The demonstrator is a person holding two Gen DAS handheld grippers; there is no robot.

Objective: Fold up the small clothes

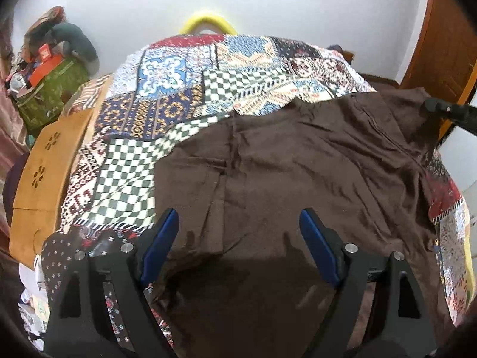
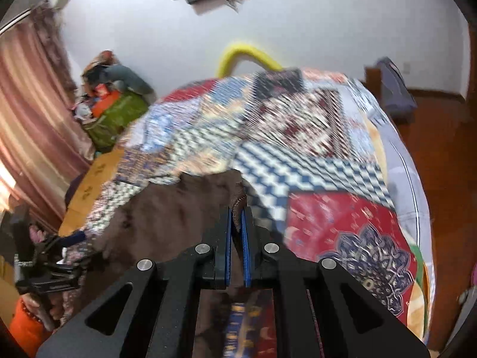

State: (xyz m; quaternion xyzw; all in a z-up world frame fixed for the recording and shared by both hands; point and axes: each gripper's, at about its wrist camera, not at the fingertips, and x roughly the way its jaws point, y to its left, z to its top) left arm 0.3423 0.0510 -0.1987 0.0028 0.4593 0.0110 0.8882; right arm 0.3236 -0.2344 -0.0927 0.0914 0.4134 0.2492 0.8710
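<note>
1. Brown garment (image 1: 298,161): a plain dark-brown piece of clothing spread across the patchwork bedspread (image 1: 167,95), creased, with a stitched seam running along its right part. It covers the near and right portion of the bed in the left wrist view.
2. Left gripper (image 1: 238,223): poised above the near part of the brown garment, its blue-padded fingers (image 1: 161,238) standing wide apart with only cloth showing below the gap; nothing is grasped.
3. Right gripper (image 2: 238,217): the two blue pads are drawn together on a fold of the brown garment's edge, a small tuft of cloth standing up between the fingertips. In the left wrist view the black tip of this gripper (image 1: 447,110) meets the garment's far right corner, which is raised off the bedspread.
4. Patchwork bedspread: checkered, floral and geometric panels in blue, red, white and green; blurred in the right wrist view.
5. Yellow curved bar (image 1: 207,22): at the far end of the bed, against the white wall.
6. Wooden panel (image 1: 44,167): beside the bed's left edge, with flower-shaped cut-outs.
7. Green bag (image 1: 50,98): in the far left corner, piled with assorted items.
</note>
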